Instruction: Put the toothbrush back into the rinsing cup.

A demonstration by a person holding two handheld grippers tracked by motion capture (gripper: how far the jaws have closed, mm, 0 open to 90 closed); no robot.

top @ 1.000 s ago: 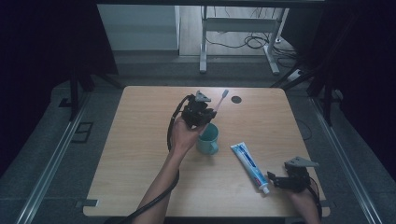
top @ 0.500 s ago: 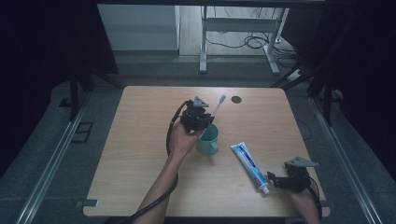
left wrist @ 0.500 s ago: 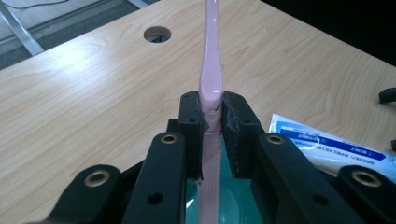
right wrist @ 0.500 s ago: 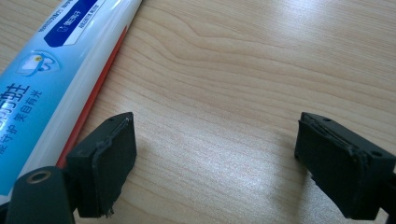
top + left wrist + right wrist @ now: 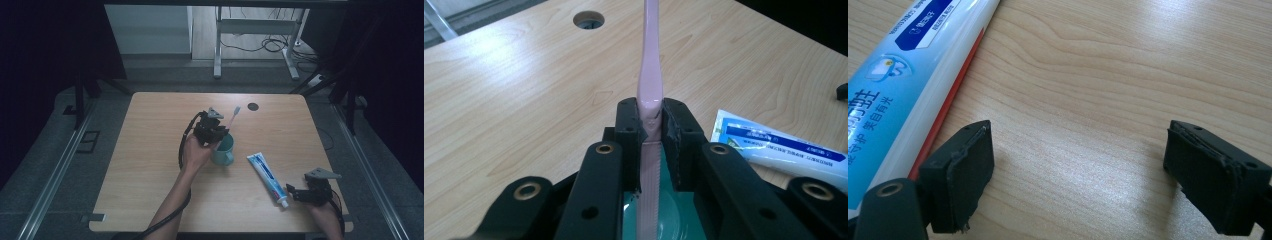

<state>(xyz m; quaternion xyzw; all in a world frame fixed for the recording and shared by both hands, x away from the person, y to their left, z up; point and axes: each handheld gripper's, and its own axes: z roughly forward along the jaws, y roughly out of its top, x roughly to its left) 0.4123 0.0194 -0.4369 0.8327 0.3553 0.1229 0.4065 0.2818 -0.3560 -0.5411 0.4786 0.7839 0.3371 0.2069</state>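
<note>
My left gripper (image 5: pixel 216 134) is shut on a pink toothbrush (image 5: pixel 233 118), just above the teal cup (image 5: pixel 223 150) near the table's middle. In the left gripper view the toothbrush (image 5: pixel 648 75) runs up between the pads (image 5: pixel 631 137), and its lower end hangs over the cup's mouth (image 5: pixel 674 212). A blue and white toothpaste tube (image 5: pixel 267 172) lies flat to the right of the cup. My right gripper (image 5: pixel 296 192) rests low by the tube's cap end at the front right. Its jaws stand wide open over bare wood (image 5: pixel 1078 170), with the tube (image 5: pixel 908 80) just to their left.
The wooden table (image 5: pixel 150 150) has a round cable hole (image 5: pixel 253 106) near its far edge. Metal rails run along the floor on both sides, and a desk frame with cables stands beyond the table. Bare wood lies left of the cup.
My left gripper has come down with the toothbrush, closer to the cup. The right gripper and the tube have not moved.
</note>
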